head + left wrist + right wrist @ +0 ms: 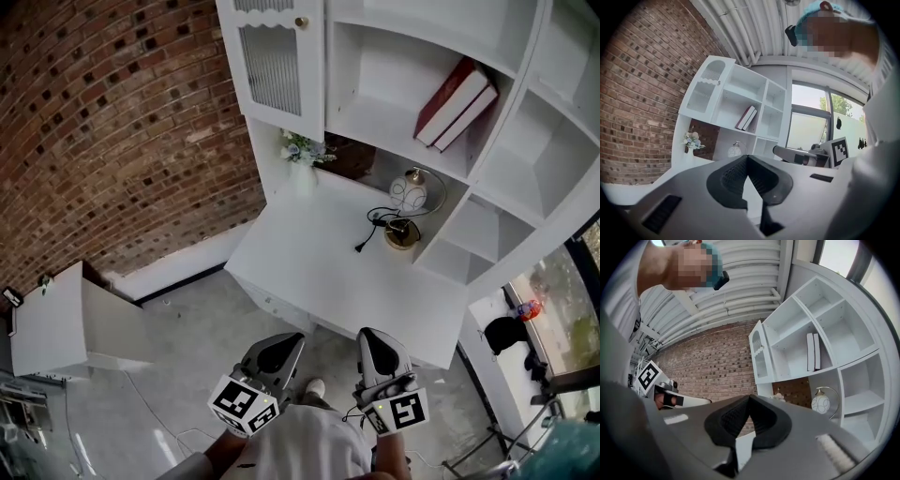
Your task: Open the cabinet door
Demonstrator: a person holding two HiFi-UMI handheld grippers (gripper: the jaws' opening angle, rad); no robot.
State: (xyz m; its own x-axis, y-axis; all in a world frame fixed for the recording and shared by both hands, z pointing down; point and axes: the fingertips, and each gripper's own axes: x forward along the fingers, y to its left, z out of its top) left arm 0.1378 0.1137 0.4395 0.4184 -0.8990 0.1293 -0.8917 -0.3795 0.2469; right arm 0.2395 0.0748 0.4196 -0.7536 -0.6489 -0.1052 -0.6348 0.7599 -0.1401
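Observation:
The white cabinet door [272, 66] with a ribbed glass pane and a small brass knob [301, 22] is at the top left of the white shelf unit; it stands shut. The left gripper view shows this door [705, 89] far off, and so does the right gripper view [759, 355]. My left gripper [284, 341] and right gripper [371, 336] are held side by side close to my body, in front of the desk and well short of the cabinet. Both point toward the shelf unit. The left gripper [747, 158] and right gripper [749, 397] have their jaws together with nothing between them.
A white desk [309, 272] juts out under the shelves, carrying a vase of flowers [302, 150], a round lamp [409, 192] and a black cable [375, 225]. Red books [455, 103] lean in an open shelf. A low white cabinet [56, 323] stands at left by the brick wall [112, 122].

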